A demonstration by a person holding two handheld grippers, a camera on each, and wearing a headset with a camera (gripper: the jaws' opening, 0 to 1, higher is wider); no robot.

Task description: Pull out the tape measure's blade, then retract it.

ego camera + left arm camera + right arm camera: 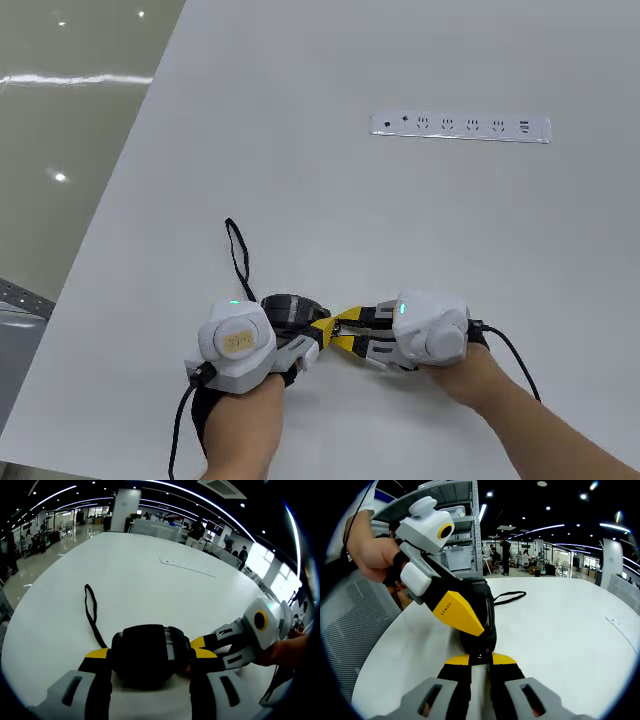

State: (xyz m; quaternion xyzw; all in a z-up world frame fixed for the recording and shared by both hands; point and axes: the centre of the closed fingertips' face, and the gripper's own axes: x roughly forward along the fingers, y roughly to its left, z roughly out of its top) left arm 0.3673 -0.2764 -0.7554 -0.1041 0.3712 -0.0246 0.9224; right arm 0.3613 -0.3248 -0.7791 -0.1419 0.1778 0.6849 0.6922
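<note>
You are clamping your left gripper point(150, 656) around the black tape measure point(142, 642). Its yellow-tipped jaws are pressing on opposite sides of the case, held partway wide by the case's width. You are holding your right gripper point(480, 661) narrow, the two yellow tips drawn almost together on the near edge of the case, where a small dark part is sitting between them. In the head view the two grippers are meeting tip to tip just in front of you, left gripper on the left and right gripper on the right, with the tape measure resting on the white table point(400, 220) near its front edge. A black strap point(238, 255) is trailing from the case, lying in a thin loop on the table away from you. Farther out, well apart from the grippers, a white power strip point(460, 126) is lying flat on the table.
</note>
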